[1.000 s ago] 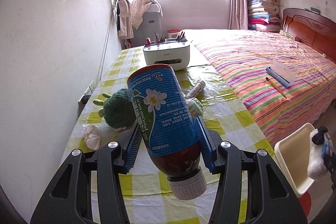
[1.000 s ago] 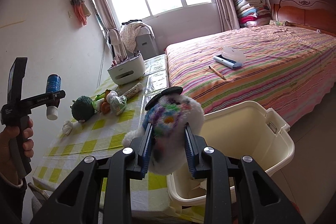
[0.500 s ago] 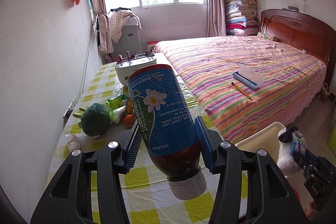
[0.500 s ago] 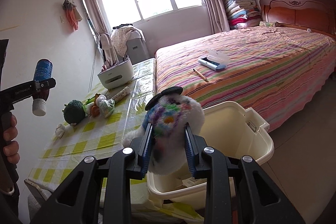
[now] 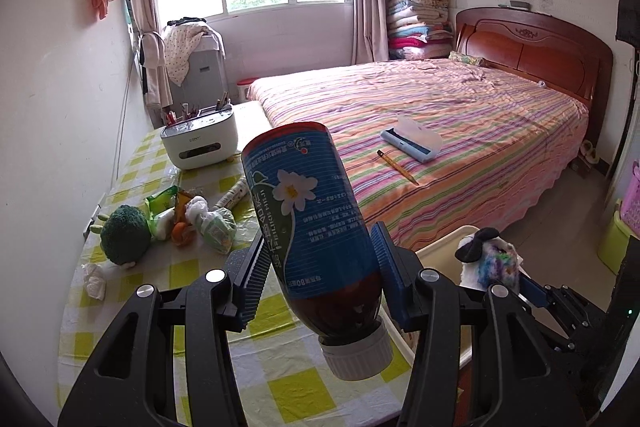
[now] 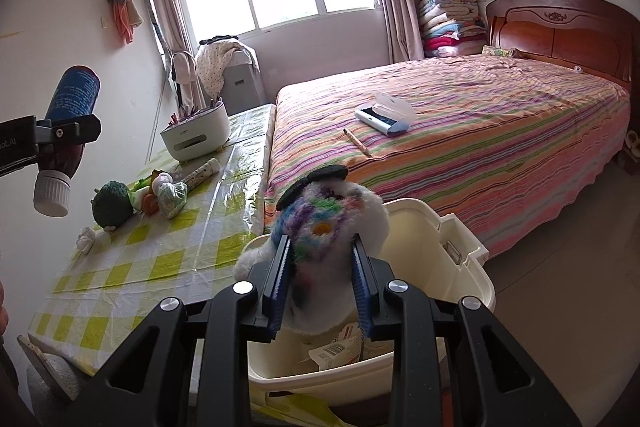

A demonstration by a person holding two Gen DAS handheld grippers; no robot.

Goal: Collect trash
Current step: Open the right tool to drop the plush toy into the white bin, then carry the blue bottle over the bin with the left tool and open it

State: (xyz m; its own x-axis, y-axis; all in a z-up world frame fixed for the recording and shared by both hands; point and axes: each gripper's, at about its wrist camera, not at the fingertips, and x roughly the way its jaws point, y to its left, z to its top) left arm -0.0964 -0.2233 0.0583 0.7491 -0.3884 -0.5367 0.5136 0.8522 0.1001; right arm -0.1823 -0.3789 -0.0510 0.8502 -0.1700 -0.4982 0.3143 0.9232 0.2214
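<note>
- A brown bottle [image 5: 310, 227] with a blue label is pinched between the two pads of the left gripper [image 5: 318, 281]; it is held upside down, with the white cap [image 5: 356, 357] at the lower centre of the left wrist view.
- In the right wrist view the same bottle [image 6: 70, 107] is seen at the far left of the frame, above the table edge and well apart from the bin.
- A white plush toy [image 6: 332, 239] with coloured patches is clamped between the pads of the right gripper [image 6: 320, 283], in the centre of the frame, directly over the open cream bin [image 6: 460, 255].
- Some paper or packaging is already seen at the bottom of the bin, in the lower centre.
- The step in hand is judged to be the carrying of both things to the bin for release.
- For a good release, the toy should be lowered inside the rim before the pads are spread, so that it is not bounced out.
- The bottle should be brought over the opening first; the two grippers could collide there, so one release at a time is advised.
- More candidates for collection are left on the checked tablecloth [image 5: 280, 379] at the left: a crumpled tissue [image 5: 94, 279], wrappers [image 5: 212, 223], and a green broccoli toy [image 5: 124, 239].
- The striped bed [image 5: 460, 131] fills the right of the frame, with a pencil [image 5: 398, 167] on it.
</note>
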